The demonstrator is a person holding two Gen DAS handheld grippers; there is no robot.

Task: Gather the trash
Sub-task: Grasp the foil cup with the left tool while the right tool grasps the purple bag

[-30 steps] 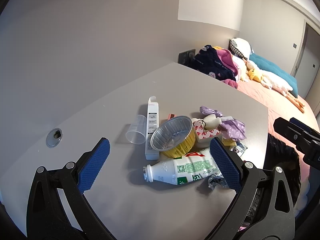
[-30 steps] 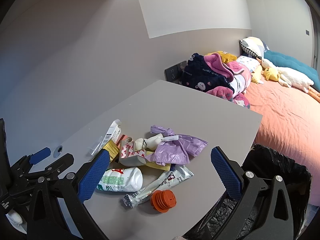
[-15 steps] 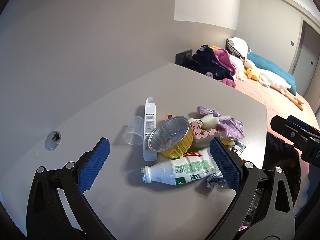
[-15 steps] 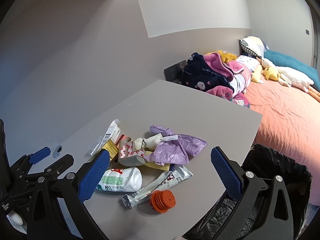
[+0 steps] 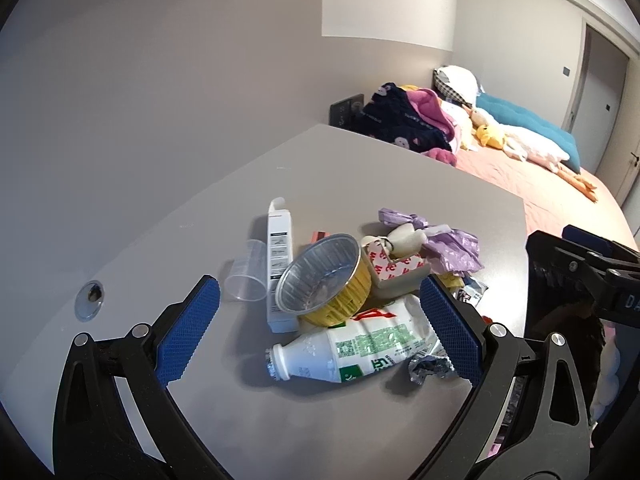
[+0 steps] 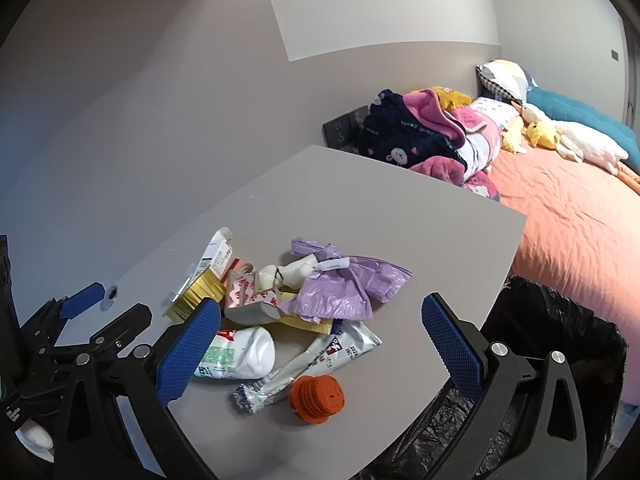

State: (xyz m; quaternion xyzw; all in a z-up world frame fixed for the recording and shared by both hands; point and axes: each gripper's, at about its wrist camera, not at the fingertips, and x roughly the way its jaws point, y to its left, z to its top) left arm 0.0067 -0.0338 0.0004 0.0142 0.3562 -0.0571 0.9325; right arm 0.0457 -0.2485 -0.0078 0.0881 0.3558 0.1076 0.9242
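Observation:
A pile of trash lies on the grey table. In the left wrist view I see a white milk bottle on its side, a gold foil cup, a clear plastic cup, a white carton and a purple bag. My left gripper is open, held above the bottle and foil cup. My right gripper is open over a silver wrapper and an orange ribbed cap, with the purple bag just beyond. The black-lined bin stands at the table's right edge.
A bed with an orange cover, blankets and soft toys lies behind the table. A round cable hole sits in the tabletop at the left. The wall runs along the table's far-left side.
The left gripper has drifted slightly, so the trash pile sits a little further left in its view. The right gripper has barely moved. Both stay open.

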